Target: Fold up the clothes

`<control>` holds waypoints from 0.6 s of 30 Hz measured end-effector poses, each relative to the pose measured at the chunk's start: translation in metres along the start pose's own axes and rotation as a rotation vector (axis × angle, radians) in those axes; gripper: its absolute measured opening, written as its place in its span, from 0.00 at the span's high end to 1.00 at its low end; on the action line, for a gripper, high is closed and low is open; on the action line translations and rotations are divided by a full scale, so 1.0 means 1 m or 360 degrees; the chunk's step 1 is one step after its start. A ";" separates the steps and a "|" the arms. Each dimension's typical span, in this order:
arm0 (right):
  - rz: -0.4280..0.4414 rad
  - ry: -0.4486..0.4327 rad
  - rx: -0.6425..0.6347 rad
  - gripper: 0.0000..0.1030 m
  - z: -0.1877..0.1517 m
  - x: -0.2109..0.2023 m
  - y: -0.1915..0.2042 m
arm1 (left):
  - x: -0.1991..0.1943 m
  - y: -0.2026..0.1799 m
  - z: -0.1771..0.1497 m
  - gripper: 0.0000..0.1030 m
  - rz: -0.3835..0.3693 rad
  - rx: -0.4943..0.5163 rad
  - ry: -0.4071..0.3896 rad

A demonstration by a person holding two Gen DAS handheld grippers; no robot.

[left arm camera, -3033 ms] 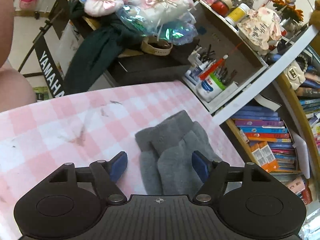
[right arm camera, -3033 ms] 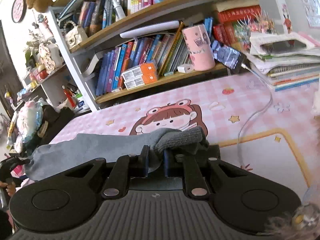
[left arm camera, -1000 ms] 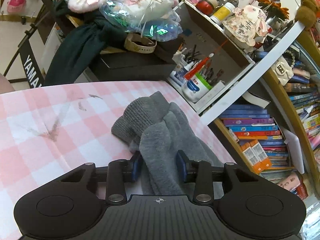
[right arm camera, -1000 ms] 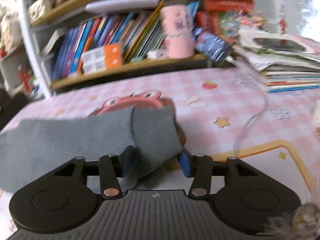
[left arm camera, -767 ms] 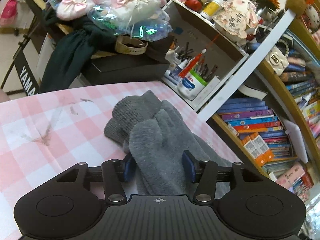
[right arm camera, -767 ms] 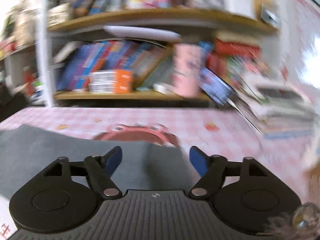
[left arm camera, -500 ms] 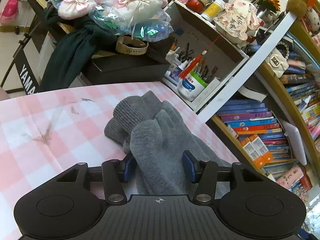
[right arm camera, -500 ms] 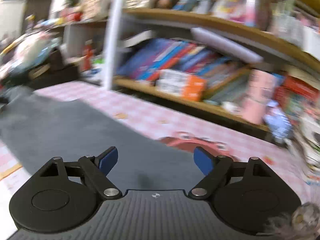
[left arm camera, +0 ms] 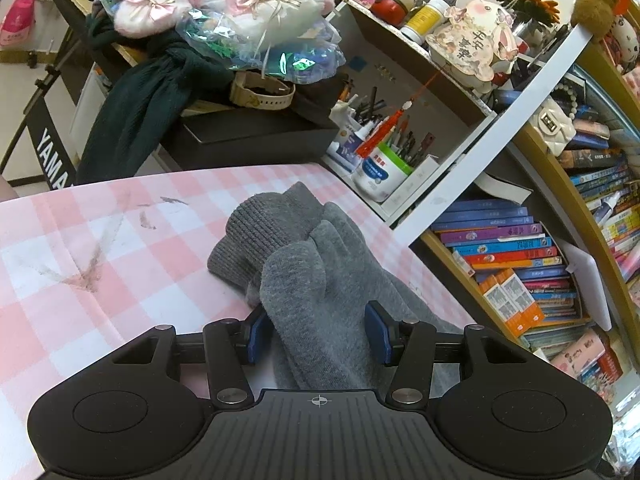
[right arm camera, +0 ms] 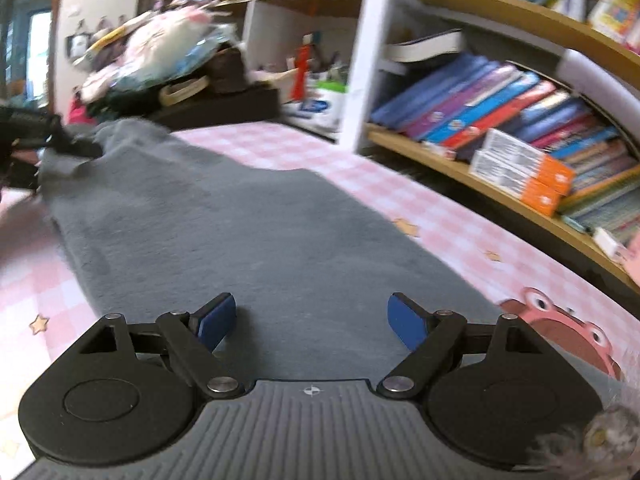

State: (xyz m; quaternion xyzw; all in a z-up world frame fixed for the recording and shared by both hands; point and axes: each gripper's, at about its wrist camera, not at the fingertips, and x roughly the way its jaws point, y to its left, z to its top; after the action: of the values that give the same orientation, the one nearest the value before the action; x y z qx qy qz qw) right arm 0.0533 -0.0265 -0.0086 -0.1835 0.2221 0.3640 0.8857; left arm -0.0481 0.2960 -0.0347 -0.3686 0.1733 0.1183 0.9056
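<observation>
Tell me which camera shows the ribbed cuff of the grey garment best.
The left wrist view: the ribbed cuff lies sharp and unobstructed just beyond the left gripper. The right wrist view shows only the blurred grey garment spread flat; no cuff ribbing can be made out.

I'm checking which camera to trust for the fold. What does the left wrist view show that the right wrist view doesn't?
Left wrist view only: the grey garment's ribbed, bunched end, lying between the left hand-held gripper's blue pads, which have just been opening; also a dark smudge on the cloth.

Right wrist view only: the garment's flat spread beneath the open right hand-held gripper, and a frog-hat cartoon print.

Both: garment, pink checked tablecloth, bookshelf.
</observation>
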 end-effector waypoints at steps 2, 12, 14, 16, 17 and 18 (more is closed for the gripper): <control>0.0018 0.0004 -0.0035 0.20 0.001 0.002 0.004 | 0.000 0.000 0.000 0.51 0.0005 -0.0001 0.0000; 0.0025 0.0015 -0.0040 0.20 0.000 0.002 0.004 | 0.003 -0.010 -0.002 0.58 0.0096 0.0051 -0.0017; 0.0039 0.0023 -0.0016 0.18 0.000 0.003 0.001 | 0.004 -0.009 -0.002 0.67 0.0135 0.0033 -0.0018; 0.0061 0.0036 0.0023 0.16 0.000 0.004 -0.003 | 0.004 -0.007 -0.001 0.76 0.0152 -0.0011 -0.0017; 0.0072 0.0042 0.0040 0.16 0.000 0.005 -0.005 | 0.003 -0.006 -0.001 0.77 0.0153 -0.0047 -0.0016; 0.0087 0.0045 0.0057 0.16 0.000 0.005 -0.006 | 0.002 -0.004 -0.001 0.80 0.0152 -0.0089 -0.0020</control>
State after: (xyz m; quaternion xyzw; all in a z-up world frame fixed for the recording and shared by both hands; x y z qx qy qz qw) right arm 0.0607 -0.0282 -0.0102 -0.1667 0.2461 0.3813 0.8753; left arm -0.0445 0.2928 -0.0335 -0.3843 0.1815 0.1686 0.8894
